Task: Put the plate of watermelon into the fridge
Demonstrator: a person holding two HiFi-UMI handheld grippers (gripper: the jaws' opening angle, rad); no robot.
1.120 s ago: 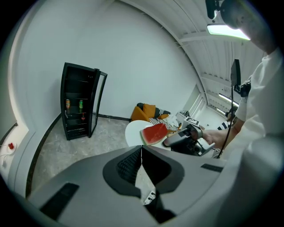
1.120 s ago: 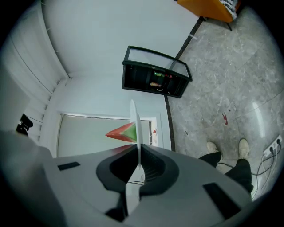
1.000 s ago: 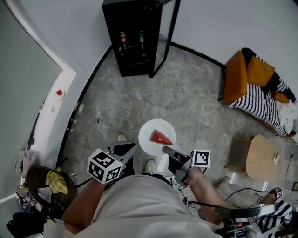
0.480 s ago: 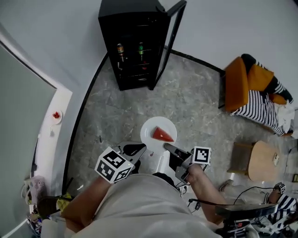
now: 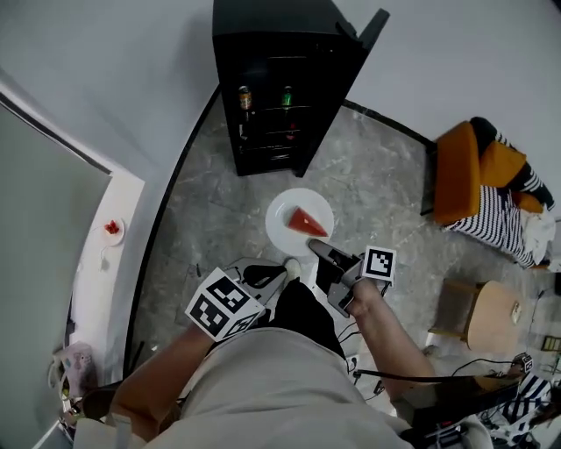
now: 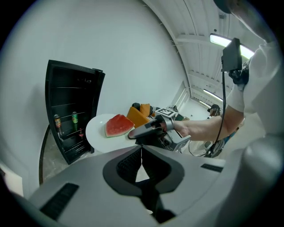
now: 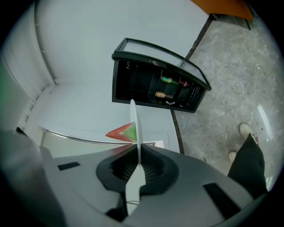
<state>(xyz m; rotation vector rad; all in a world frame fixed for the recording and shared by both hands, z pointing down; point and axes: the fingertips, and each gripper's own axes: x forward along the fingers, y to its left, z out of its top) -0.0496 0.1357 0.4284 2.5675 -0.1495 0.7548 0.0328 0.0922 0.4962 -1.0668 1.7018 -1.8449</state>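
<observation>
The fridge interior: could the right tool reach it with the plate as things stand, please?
Probably yes, after stepping closer: the fridge door stands open and only floor lies between it and the plate in the right tool.

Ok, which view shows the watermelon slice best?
Left gripper view: the watermelon slice is clearest and unobstructed on its plate. Head view shows it small from above; right gripper view, only partly, beside the edge-on plate.

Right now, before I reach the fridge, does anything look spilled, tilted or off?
Nothing stands out. The watermelon slice lies whole on the white plate, which looks level, with the right gripper shut on its rim. The fridge ahead stands open.
</observation>
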